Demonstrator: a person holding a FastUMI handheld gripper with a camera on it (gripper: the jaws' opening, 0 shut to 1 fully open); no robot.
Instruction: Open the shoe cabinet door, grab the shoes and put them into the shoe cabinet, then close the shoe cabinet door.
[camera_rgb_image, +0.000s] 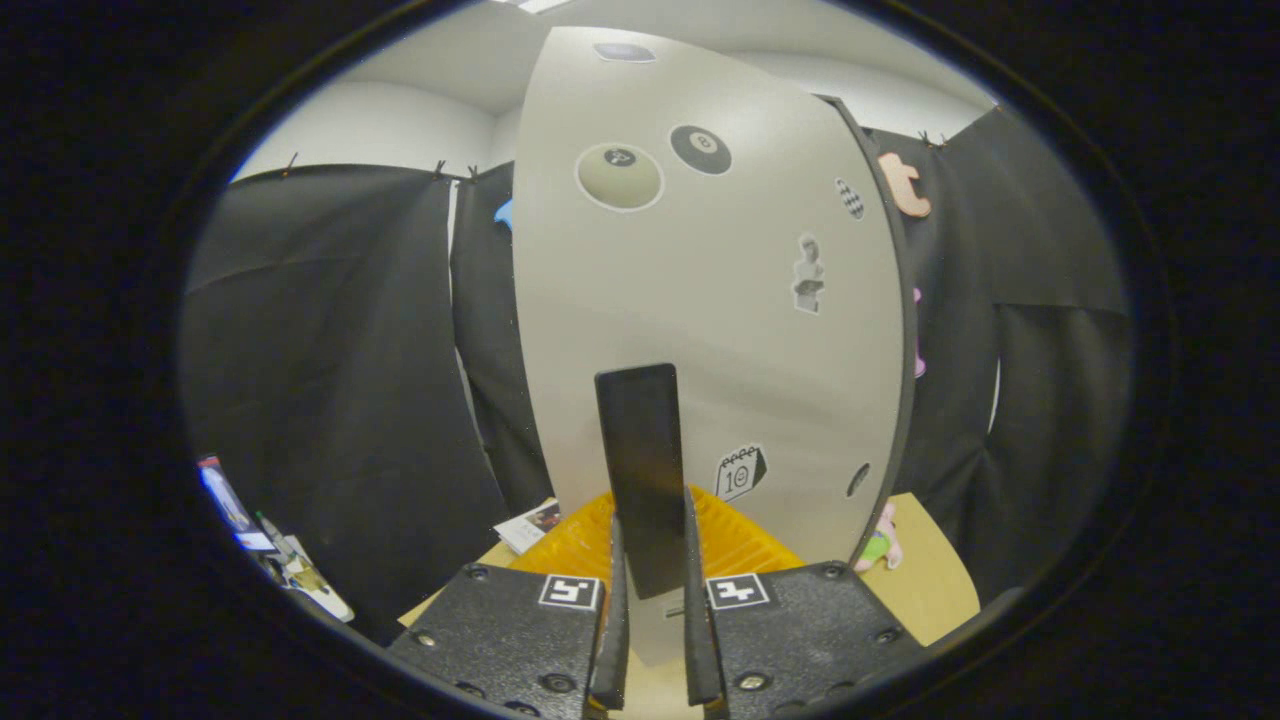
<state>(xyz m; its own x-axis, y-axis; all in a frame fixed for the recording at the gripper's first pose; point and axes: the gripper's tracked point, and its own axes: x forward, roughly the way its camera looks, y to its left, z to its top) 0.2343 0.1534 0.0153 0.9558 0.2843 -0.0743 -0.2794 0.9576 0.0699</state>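
Gripper view: fingers (655, 590) clamp the flat dark handle (643, 470) of the smooth, stickered cabinet door (700, 330)

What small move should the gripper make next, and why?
Probably pull back along an arc to swing the pale sticker-covered cabinet door wider: the gripper appears shut on its upright black bar handle, and the door already stands angled.

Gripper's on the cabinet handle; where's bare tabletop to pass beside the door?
The gripper is shut on the black handle of the cabinet door. Bare tabletop lies past the door's edge, beyond the small toy. The other side is crowded by the orange mat and papers.
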